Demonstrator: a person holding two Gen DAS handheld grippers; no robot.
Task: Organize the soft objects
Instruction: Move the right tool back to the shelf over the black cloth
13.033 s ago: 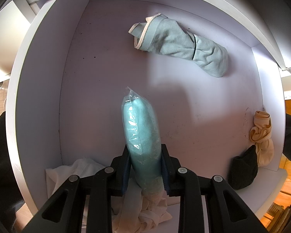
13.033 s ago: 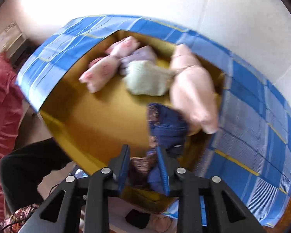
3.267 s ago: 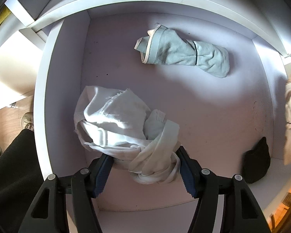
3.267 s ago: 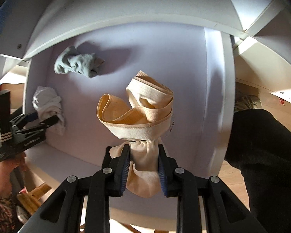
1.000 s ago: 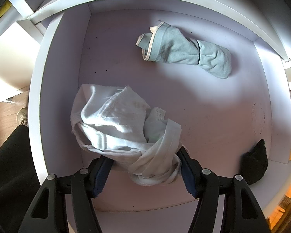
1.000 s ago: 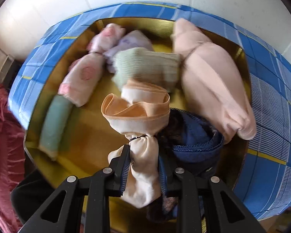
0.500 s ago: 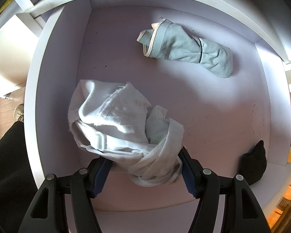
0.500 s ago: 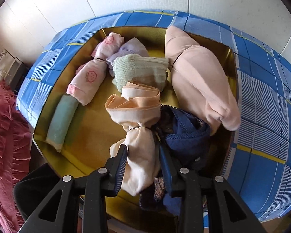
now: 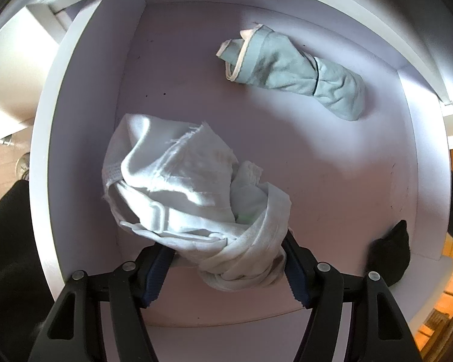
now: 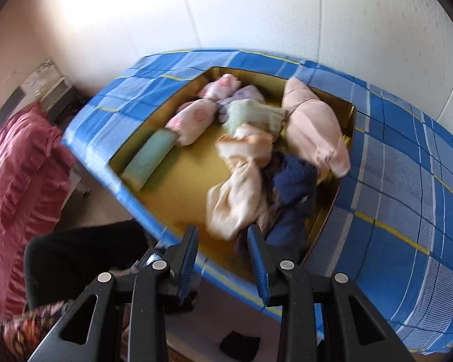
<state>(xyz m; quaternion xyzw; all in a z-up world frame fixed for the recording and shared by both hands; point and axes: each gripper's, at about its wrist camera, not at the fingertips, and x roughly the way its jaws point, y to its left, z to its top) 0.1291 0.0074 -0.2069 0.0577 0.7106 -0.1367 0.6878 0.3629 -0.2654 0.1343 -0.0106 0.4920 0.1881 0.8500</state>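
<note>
Where the left wrist view looks down into the white shelf compartment (image 9: 84, 96): left gripper (image 9: 226, 267) clamped half-wide on white garment (image 9: 178, 187); grey-green roll (image 9: 293, 69) well apart behind. Right wrist view only: right gripper (image 10: 223, 256) jaws narrowly apart, empty; peach garment (image 10: 241, 181) lying in blue plaid box (image 10: 392, 181).

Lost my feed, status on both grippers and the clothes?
Left gripper shut on white cloth. Right gripper open, empty; peach cloth lies in box. Nothing in the way.

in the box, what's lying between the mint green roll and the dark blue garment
The peach cloth, just dropped, and bare yellow floor of the box lie between mint green roll and dark blue garment; right wrist view.
</note>
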